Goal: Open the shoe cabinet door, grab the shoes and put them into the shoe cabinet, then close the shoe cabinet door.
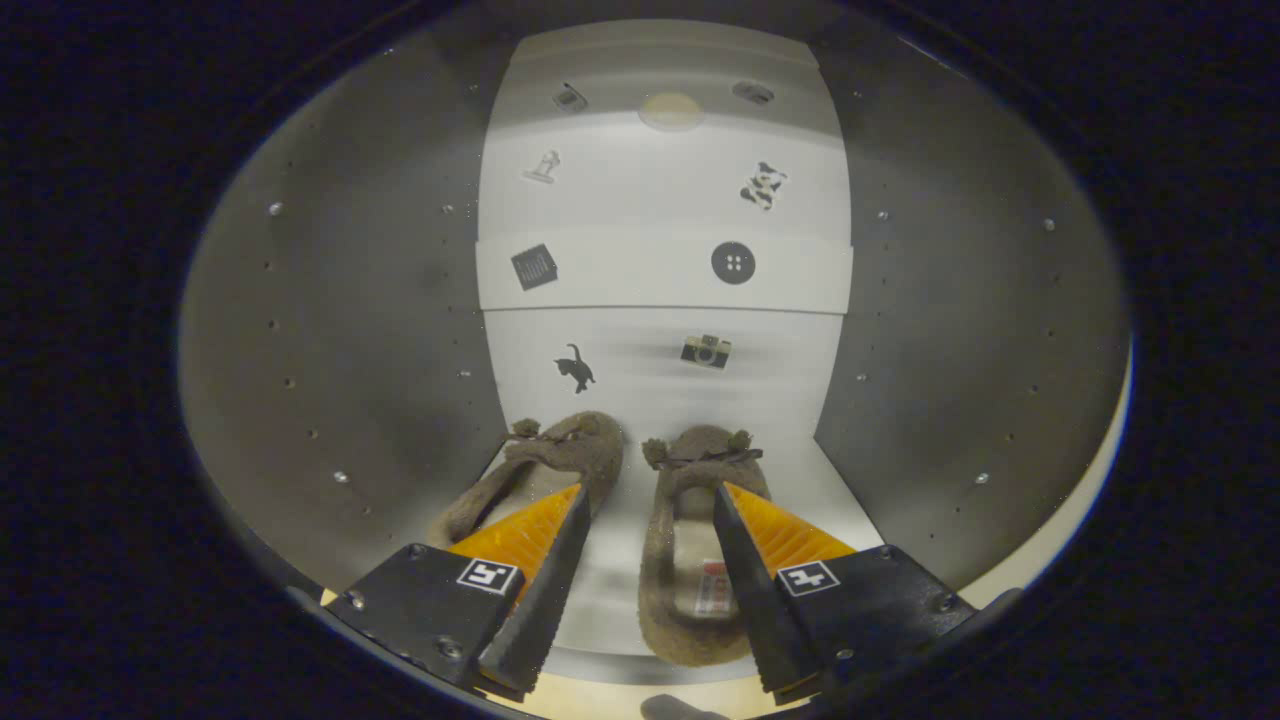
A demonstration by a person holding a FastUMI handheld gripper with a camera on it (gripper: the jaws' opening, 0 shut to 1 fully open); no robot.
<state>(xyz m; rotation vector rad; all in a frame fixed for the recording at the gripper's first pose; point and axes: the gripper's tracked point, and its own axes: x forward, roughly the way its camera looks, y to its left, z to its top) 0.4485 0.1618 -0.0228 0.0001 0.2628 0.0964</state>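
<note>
Shoes [640,520] in cabinet [350,330], partly behind spread claw [650,500]

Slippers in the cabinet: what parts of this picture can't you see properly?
- Left slipper: its heel end is hidden behind the left finger of the open gripper, gripper view.
- Right slipper: its outer side is covered by the right finger.
- Label inside the right slipper: too small and partly covered.
- Stickers on the back wall: the top ones are blurred.
</note>
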